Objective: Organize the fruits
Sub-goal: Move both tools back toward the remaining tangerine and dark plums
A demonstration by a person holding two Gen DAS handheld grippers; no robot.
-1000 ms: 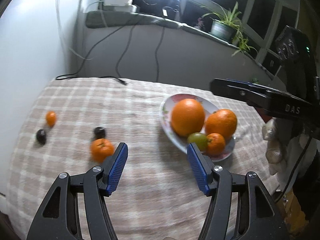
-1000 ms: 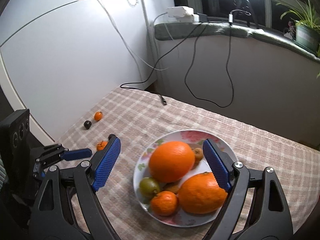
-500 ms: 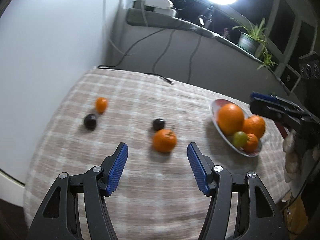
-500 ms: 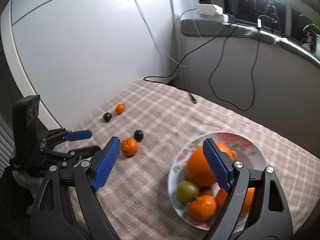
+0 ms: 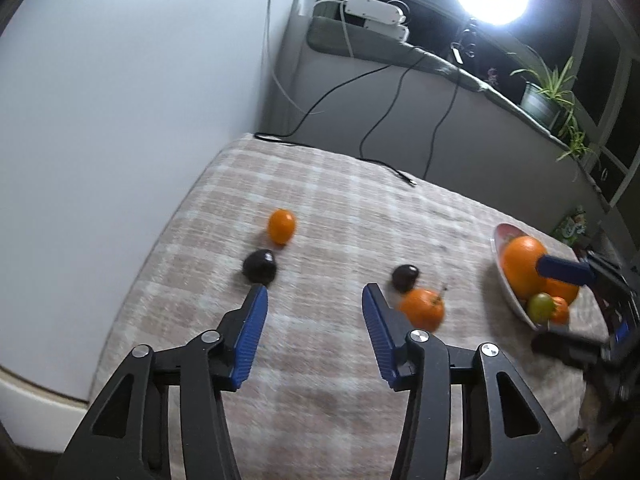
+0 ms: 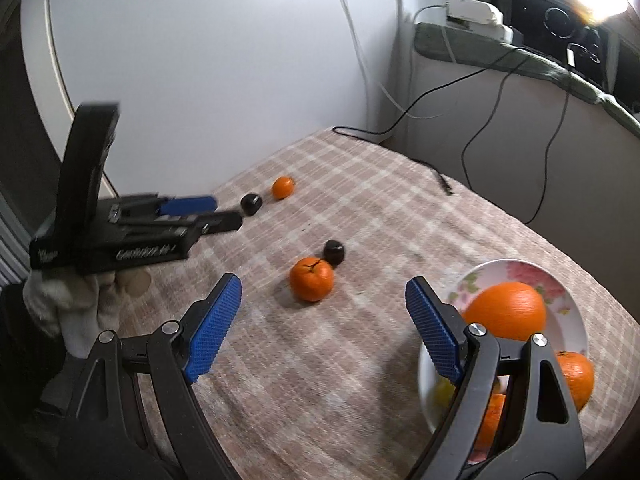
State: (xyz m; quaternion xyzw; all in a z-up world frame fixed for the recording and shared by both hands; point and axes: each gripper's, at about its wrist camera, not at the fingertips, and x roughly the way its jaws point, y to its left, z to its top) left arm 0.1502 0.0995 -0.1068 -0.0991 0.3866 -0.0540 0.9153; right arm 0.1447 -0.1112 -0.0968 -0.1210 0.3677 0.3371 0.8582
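Observation:
Loose fruit lies on the checked tablecloth: a mandarin (image 5: 423, 309) (image 6: 311, 278) touching a dark plum (image 5: 405, 276) (image 6: 334, 251), and further left a small orange fruit (image 5: 281, 226) (image 6: 283, 187) beside another dark plum (image 5: 260, 266) (image 6: 251, 203). A flowered plate (image 6: 520, 270) (image 5: 505, 280) at the right holds two big oranges (image 6: 506, 310), a green fruit (image 5: 540, 307) and mandarins. My left gripper (image 5: 312, 300) is open and empty, just short of the left plum. My right gripper (image 6: 324, 300) is open and empty, in front of the mandarin.
A white wall panel (image 5: 120, 100) borders the table's left side. Black cables (image 5: 384, 168) trail over the far edge from a sill with a power strip (image 5: 372, 8), a bright lamp and a potted plant (image 5: 544, 96). The left gripper also shows in the right wrist view (image 6: 192, 206).
Both grippers have swung left, away from the plate and toward the loose fruit. The left gripper now faces the far-left plum; the right now faces the mandarin. Both stay open.

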